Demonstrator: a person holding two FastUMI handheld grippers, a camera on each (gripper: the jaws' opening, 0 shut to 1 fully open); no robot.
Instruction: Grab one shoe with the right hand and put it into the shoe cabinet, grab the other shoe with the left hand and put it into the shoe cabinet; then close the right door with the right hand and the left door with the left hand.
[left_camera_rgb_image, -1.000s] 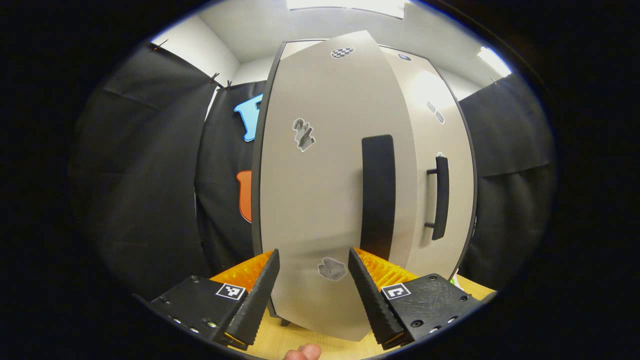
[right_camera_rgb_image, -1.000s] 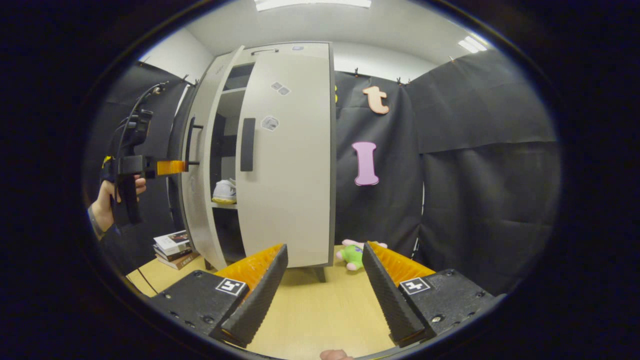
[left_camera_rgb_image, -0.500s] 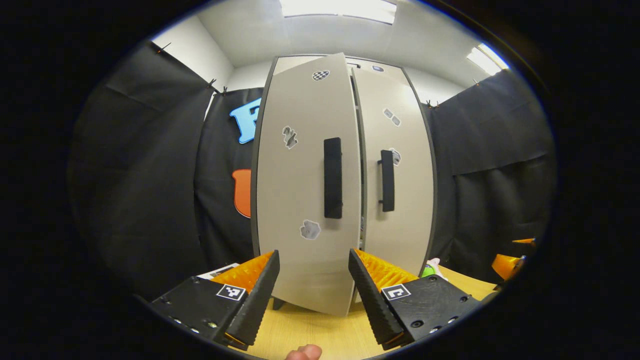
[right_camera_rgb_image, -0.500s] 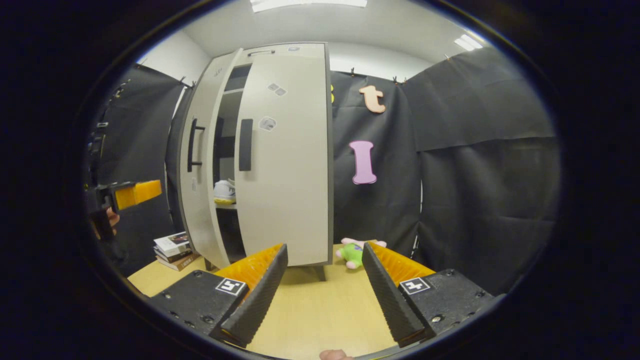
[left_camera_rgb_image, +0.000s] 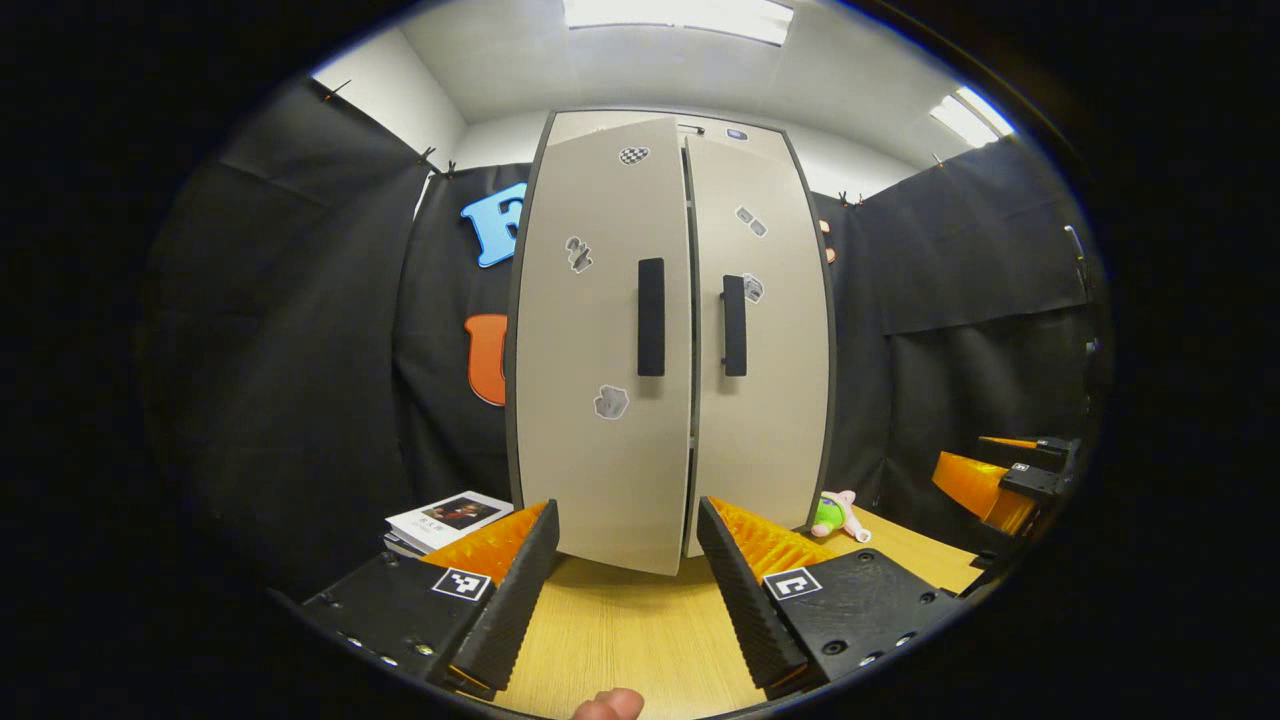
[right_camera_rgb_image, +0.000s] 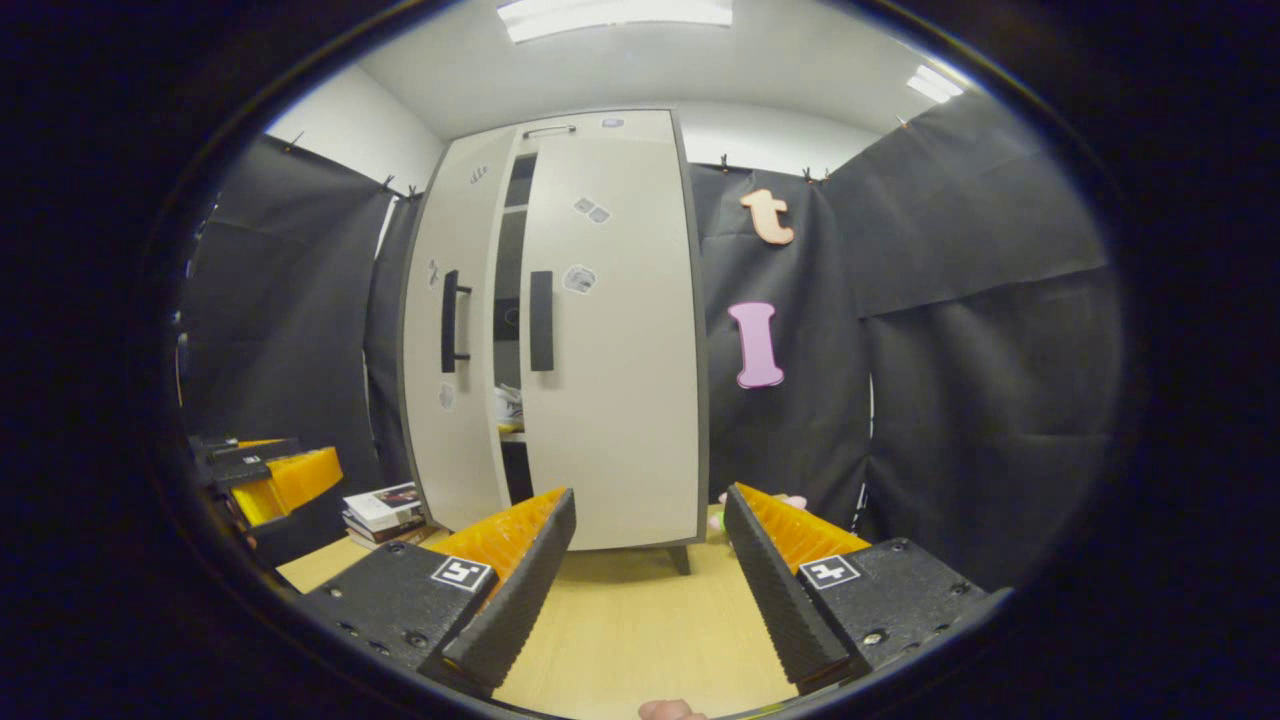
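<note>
Standing nearer shut than before, left door (left_camera_rgb_image: 600, 340); both hand-held grippers wide, empty, drawn farther back.

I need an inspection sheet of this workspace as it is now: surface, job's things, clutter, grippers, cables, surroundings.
Surface: light wooden table, carrying the cabinet.
Job's things: shoe cabinet; right door shut; left door slightly ajar, with a dark gap beside it; a shoe is seen through the gap.
Clutter: stack of books; green plush toy.
Grippers: left gripper open, empty; right gripper open, empty; both away from the cabinet.
Cables: nothing seen.
Surroundings: black cloth wall; ceiling lights.
</note>
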